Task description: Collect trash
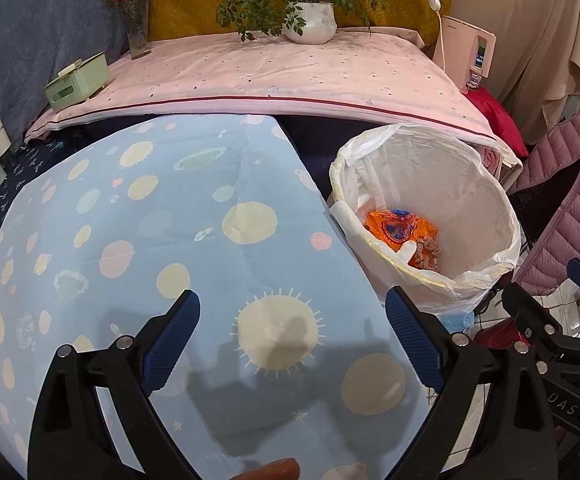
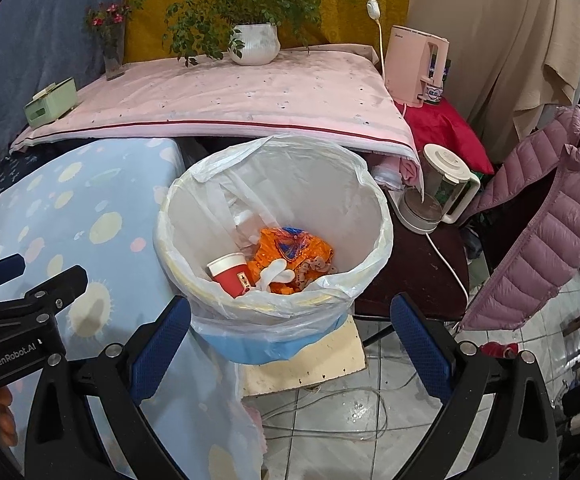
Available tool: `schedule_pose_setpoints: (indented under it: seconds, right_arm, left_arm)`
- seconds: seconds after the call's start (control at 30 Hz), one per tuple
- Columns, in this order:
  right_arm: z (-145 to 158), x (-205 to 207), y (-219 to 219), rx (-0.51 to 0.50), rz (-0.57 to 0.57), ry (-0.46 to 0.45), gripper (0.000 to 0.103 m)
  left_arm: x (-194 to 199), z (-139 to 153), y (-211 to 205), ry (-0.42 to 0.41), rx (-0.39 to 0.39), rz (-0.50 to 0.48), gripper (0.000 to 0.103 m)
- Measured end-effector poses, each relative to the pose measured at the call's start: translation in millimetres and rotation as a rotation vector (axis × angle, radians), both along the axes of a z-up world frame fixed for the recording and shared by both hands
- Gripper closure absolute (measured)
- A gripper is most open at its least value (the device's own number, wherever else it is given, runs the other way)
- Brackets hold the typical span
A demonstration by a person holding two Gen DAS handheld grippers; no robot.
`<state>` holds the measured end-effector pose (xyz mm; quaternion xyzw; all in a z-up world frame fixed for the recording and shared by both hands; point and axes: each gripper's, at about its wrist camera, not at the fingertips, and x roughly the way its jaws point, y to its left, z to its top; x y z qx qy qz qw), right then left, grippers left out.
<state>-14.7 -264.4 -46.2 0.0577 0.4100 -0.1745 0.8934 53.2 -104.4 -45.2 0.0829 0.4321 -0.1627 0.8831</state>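
Note:
A bin [image 2: 273, 320] lined with a white plastic bag stands beside a low table with a light blue dotted cloth [image 1: 161, 220]. Inside it lie a red paper cup [image 2: 229, 274], an orange wrapper [image 2: 290, 248] and small scraps. The bin also shows in the left wrist view [image 1: 486, 216], with the orange wrapper [image 1: 394, 226] in it. My left gripper [image 1: 294, 320] is open and empty above the blue cloth. My right gripper [image 2: 290, 328] is open and empty just in front of the bin's near rim. The left gripper also shows in the right wrist view [image 2: 29, 276].
A pink-clothed table [image 2: 229, 96] behind holds a potted plant [image 2: 253, 42], a flower vase [image 2: 111, 52] and a green box [image 2: 49, 102]. A kettle [image 2: 438, 188] sits on a dark stand right of the bin. A pink jacket [image 2: 538, 232] hangs at right. Cables lie on the tiled floor [image 2: 350, 412].

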Motion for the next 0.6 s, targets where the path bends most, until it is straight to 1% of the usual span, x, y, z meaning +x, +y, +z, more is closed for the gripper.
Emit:
schedule_pose_setpoints:
  seconds: [0.6]
  right_arm:
    - [-3.7, -6.6, 0.2, 0.007, -0.002, 0.009, 0.007]
  left_arm:
    - [-8.8, -4.8, 1.3, 0.017, 0.000, 0.025, 0.013]
